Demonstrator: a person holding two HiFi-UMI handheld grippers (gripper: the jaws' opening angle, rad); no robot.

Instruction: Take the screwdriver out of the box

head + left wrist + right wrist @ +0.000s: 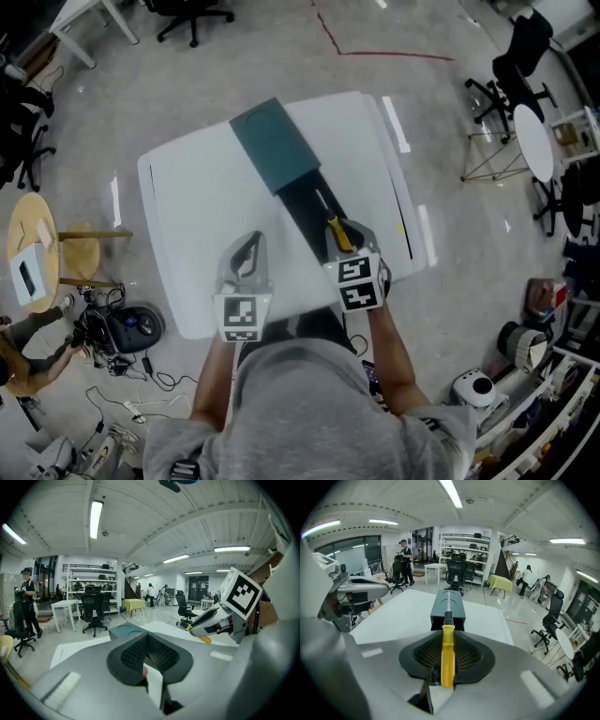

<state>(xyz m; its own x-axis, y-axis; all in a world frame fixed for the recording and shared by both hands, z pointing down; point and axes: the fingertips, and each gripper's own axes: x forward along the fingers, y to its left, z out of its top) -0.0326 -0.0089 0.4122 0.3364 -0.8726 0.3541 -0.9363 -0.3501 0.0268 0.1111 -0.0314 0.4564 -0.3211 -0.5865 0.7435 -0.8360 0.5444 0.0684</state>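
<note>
I am pinching the screwdriver (447,653) by its yellow handle in my right gripper (347,239) over the open box (447,607), my left gripper (150,656) hanging closed and empty, and any tilt is risking it slipping down inside.

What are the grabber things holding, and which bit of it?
The right gripper holds the yellow-handled metal screwdriver by its yellow handle, with the shaft pointing away. The left gripper holds nothing.

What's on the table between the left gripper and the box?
Nothing: only bare white tabletop lies between left gripper and box, as the head view shows.
</note>
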